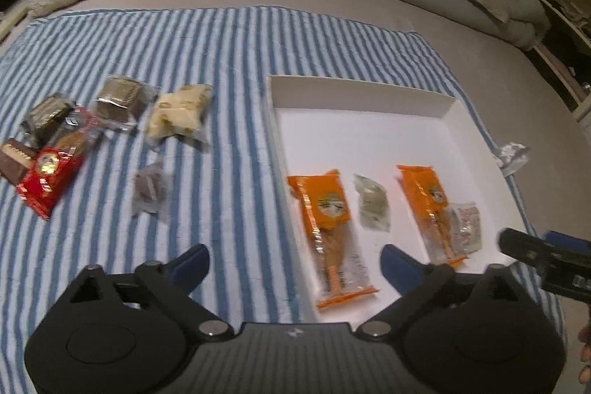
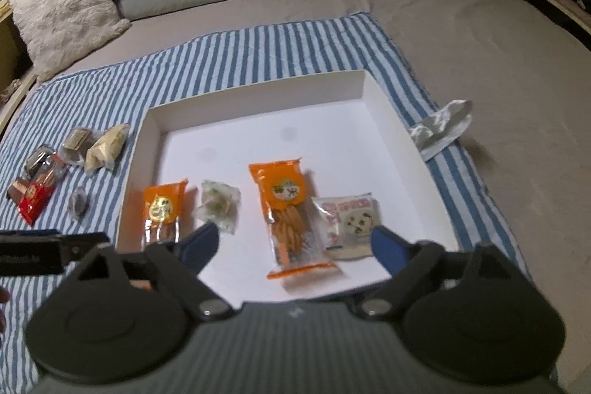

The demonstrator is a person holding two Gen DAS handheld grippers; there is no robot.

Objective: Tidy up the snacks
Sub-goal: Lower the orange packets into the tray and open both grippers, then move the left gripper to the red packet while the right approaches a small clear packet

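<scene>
Snacks: four packets lie in the white tray point(image 2: 384, 106); loose snacks point(image 1: 177, 113) wait on the striped towel point(image 1: 229, 61) at nine o'clock. Left tongs point(image 1: 295, 264) and right tongs point(image 2: 295, 239) are released, empty. Advice: fetch the nearest loose packet, gripping its middle.

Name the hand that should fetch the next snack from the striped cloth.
Left, probably. The loose snacks, such as the pale yellow packet, lie on its side of the white tray; the left gripper is open and empty.
</scene>
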